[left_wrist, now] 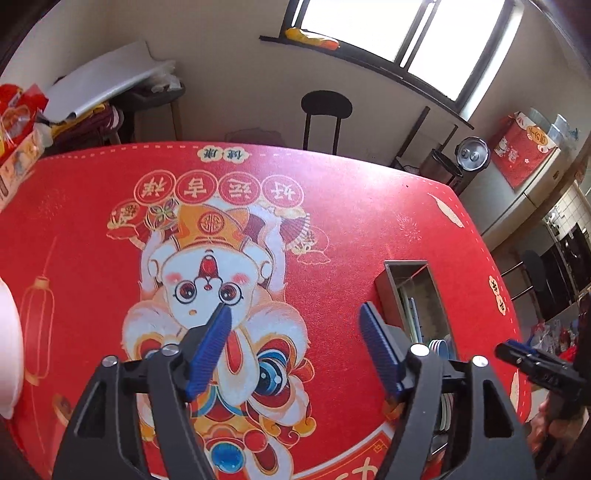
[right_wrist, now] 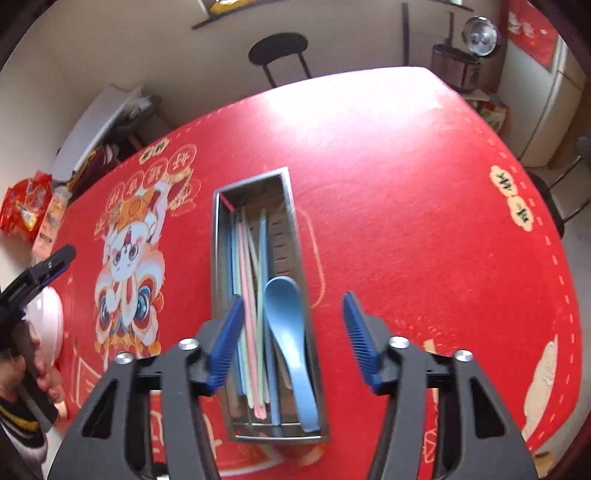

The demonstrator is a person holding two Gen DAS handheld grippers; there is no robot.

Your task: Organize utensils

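In the right wrist view, the right gripper [right_wrist: 293, 332] hangs above the near end of a steel utensil tray [right_wrist: 291, 192], its blue-padded fingers [right_wrist: 225, 341] spread apart with nothing pinched between them. The left pad sits over the tray's left wall in the picture, and the right pad stands over the red table mat [right_wrist: 424, 221], well to the right of the tray. Directly between the pads, lower in the scene, lies a blue spoon [right_wrist: 286, 314], its bowl toward the far side and its handle running to the tray's near right corner. Left of the spoon, a bundle of pastel chopsticks [right_wrist: 245, 288] in pink, blue and pale green lies lengthwise along the tray, reaching toward its far end. The tray itself runs near to far across the middle of the mat.

At the left edge of this view the left gripper [right_wrist: 48, 266] shows from the side, held by a hand [right_wrist: 22, 369], with a pale pink bowl [right_wrist: 48, 317] just beyond it.

In the left wrist view, the left gripper [left_wrist: 295, 328] is likewise spread wide and holds nothing; under the gap lies only the mat's printed cartoon figure [left_wrist: 207, 280]. The tray [left_wrist: 406, 266] lies to the right, just past the right pad. Beyond the table's far edge stands a black chair [left_wrist: 327, 105], under a window [left_wrist: 406, 33].
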